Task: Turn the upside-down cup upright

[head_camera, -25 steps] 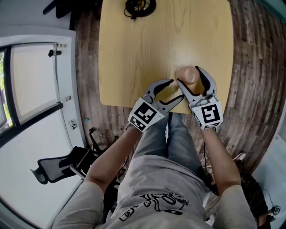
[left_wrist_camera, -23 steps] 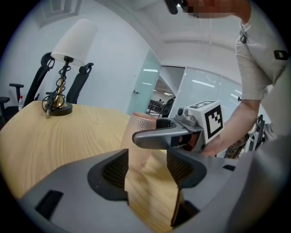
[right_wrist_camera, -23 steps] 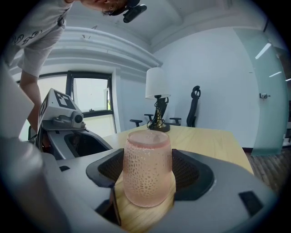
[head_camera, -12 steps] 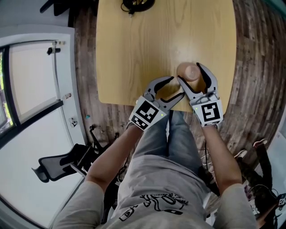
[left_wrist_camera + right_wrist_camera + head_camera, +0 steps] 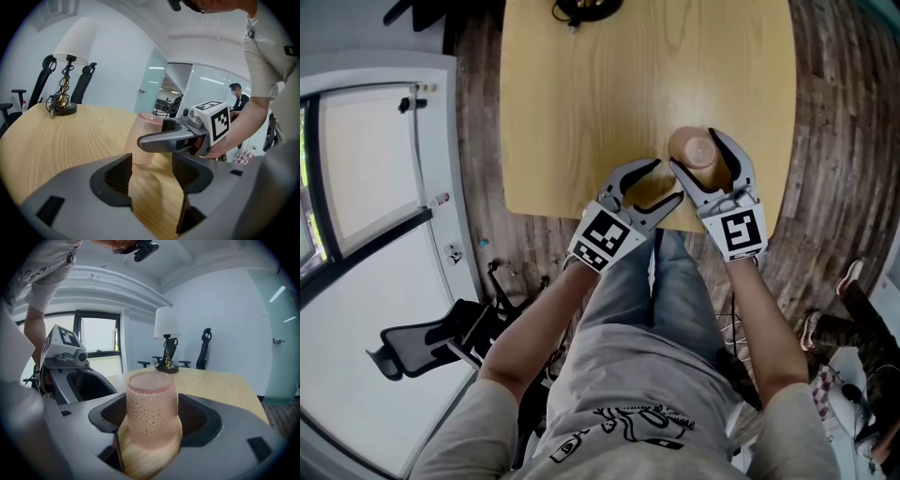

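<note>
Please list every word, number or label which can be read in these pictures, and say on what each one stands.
No readable text anywhere.
Left marker cube: a black-and-white square pattern, no letters.
Right marker cube: the same kind of pattern.
Shirt print: dark graphic, too distorted to read.
Cup: only a dotted texture, no label.

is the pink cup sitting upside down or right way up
Upside down: the cup stands on the table with its closed flat base on top, and the head view shows a solid disc there, not an opening.
</note>
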`<act>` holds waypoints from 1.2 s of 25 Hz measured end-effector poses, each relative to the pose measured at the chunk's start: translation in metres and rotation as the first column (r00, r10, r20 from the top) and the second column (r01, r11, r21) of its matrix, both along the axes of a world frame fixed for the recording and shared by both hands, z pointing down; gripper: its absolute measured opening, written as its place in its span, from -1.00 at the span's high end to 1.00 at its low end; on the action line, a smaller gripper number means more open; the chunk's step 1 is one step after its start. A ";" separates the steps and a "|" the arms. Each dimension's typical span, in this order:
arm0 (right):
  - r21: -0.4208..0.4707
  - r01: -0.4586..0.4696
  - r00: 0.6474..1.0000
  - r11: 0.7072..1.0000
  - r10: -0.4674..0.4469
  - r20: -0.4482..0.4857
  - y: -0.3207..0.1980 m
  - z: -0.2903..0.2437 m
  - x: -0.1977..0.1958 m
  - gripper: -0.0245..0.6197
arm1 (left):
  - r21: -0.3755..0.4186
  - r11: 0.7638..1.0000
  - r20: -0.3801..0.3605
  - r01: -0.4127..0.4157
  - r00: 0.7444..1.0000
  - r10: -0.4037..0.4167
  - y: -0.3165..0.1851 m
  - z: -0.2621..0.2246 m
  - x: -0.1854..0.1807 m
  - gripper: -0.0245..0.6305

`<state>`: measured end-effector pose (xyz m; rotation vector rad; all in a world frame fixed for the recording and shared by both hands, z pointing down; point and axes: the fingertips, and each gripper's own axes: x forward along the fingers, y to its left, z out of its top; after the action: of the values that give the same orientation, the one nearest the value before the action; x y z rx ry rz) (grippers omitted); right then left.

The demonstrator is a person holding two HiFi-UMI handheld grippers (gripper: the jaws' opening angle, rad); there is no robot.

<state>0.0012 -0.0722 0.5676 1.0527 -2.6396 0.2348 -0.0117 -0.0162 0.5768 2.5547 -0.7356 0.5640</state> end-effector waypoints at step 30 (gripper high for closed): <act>-0.093 0.055 0.995 0.994 -0.047 0.089 0.063 -0.194 0.016 0.74 | 0.069 0.993 -0.221 0.100 0.972 -0.083 0.009 -0.203 -0.011 0.47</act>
<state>0.0170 -0.0089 0.3733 0.9634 -2.6977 0.3999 -0.0224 -0.0067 0.3741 2.5860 -0.8060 0.2234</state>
